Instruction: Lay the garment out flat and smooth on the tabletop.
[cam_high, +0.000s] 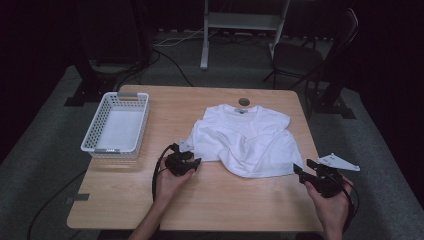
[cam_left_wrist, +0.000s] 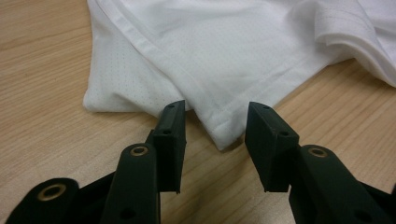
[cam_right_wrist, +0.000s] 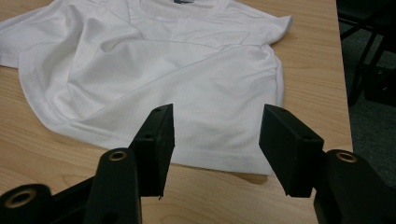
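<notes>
while both hands rest low at the near side of the wooden table (cam_high: 235, 200), a white t-shirt (cam_high: 247, 140) lies crumpled right of the table's middle, collar toward the far edge and hem toward the person. the left gripper (cam_high: 192, 162) sits at the shirt's near left corner; in the left gripper view its jaws stand apart, unclenched, with a folded corner of the hem (cam_left_wrist: 224, 130) reaching into the gap between them, the pads not pressing on the cloth. the right gripper (cam_high: 305, 169) sits at the shirt's near right corner, just beside the hem; in the right gripper view its jaws are spread wide and grasp nothing, the hem edge (cam_right_wrist: 219, 161) lying just beyond them, flat on the wood. a white slotted basket (cam_high: 117, 125) stands at the table's left side, well apart from the shirt. a small round grommet (cam_high: 244, 101) is set in the tabletop just past the collar.
</notes>
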